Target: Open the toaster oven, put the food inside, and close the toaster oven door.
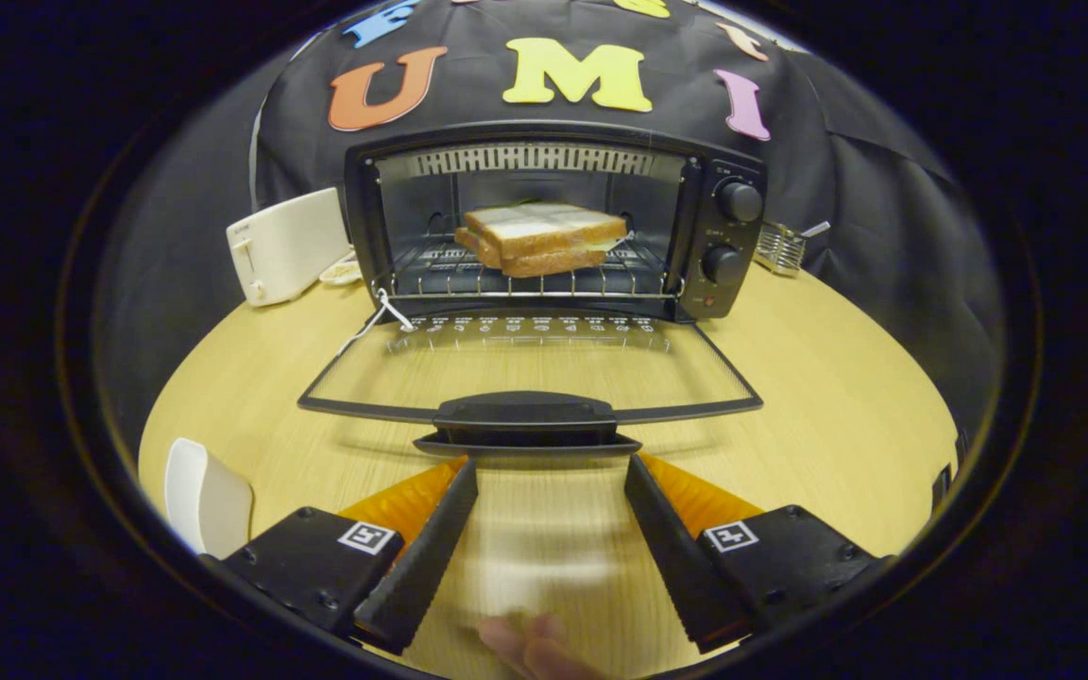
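Here the gripper [551, 467] sits at the bottom of the frame, fingers spread and holding nothing, just short of the handle [525, 414] of the toaster oven [553, 222] door [530, 368], which lies folded down flat at centre. The sandwich [541, 238] rests on the rack [530, 276] inside, upper centre.

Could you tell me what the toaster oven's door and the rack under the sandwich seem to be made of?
The door looks like clear glass in a dark frame: the wooden table shows through it. The rack looks like bare shiny metal wire. The open gripper sits just short of the door handle.
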Motion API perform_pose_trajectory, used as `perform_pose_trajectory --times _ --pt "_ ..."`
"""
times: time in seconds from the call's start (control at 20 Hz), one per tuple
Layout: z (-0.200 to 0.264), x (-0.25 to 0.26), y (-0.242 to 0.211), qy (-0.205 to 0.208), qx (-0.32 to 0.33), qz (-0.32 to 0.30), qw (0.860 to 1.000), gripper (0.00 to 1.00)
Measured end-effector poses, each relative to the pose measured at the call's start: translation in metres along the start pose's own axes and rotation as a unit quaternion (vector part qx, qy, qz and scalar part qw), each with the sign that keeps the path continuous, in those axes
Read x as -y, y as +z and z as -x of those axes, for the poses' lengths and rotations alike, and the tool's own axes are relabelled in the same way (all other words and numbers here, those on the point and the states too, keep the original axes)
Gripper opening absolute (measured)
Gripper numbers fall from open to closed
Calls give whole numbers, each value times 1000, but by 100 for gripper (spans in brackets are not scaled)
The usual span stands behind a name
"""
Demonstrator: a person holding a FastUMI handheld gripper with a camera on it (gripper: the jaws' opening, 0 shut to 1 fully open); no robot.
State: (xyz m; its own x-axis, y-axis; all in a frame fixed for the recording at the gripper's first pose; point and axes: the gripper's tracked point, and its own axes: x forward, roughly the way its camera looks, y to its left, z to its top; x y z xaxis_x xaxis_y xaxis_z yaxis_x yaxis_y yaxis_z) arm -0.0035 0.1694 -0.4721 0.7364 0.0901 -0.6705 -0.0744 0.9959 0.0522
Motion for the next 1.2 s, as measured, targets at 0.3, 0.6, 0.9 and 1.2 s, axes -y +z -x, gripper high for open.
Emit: perform_pose_trajectory --times 0.3,0.6,0.9,1.2 --pt "3 2 4 -2 5 7 1000 100" --pt "17 2 21 -4 36 12 999 100" --pt "28 1 42 -15 72 27 997 100" --pt "44 3 101 -56 166 65 982 100"
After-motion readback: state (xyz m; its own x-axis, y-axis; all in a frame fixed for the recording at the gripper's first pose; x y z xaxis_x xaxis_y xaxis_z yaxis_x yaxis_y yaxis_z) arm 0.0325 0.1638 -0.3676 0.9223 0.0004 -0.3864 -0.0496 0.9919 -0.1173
